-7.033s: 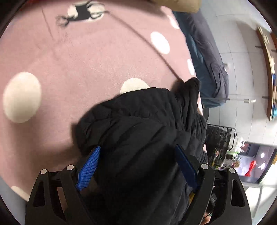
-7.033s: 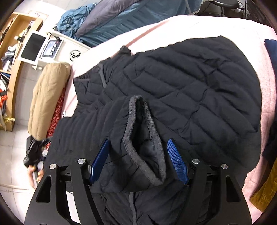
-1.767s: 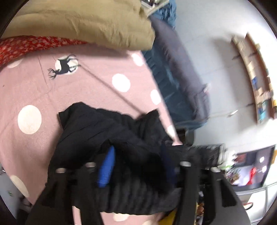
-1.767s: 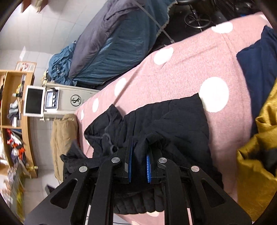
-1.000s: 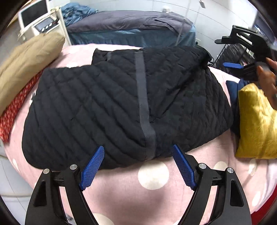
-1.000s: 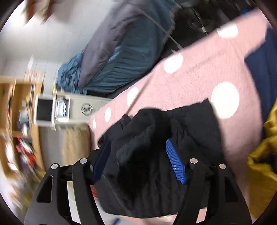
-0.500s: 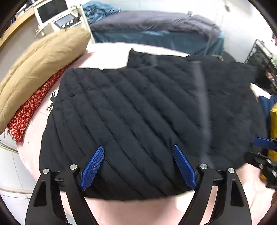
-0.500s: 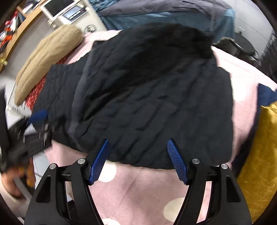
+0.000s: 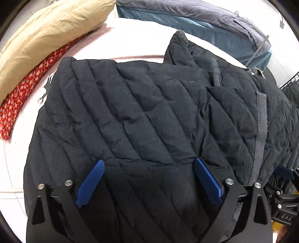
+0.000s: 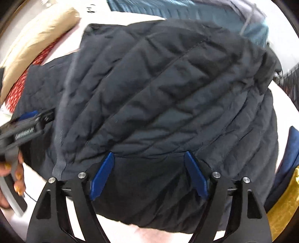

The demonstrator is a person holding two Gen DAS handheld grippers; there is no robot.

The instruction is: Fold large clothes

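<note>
Left claw: the jaws stand wide apart and have just been opening further. The blue pads hang over the black quilted jacket; jacket fabric shows between them, but neither pad presses on it.

Right claw: the jaws are likewise spread and have just been opening. Its blue pads sit above the near hem of the jacket, with cloth visible between them and no grip on it. This view is blurred, so whether the pad tips touch the fabric cannot be told.

Jacket: it lies spread flat on the bed, which has a pale pink cover. A grey trim strip runs down the jacket on the right of the left wrist view. The collar end stands bunched up at the far edge.

Surroundings, left wrist view:
- A tan pillow lies at the far left of the bed, on top of a red patterned cloth.
- A blue-grey mattress stands beyond the bed.
- The other claw shows at the right edge, just beside the jacket.

Surroundings, right wrist view:
- A mustard-yellow cloth and a dark blue cloth lie at the right, just beside the jacket.
- A hand holds the left claw at the left edge.
</note>
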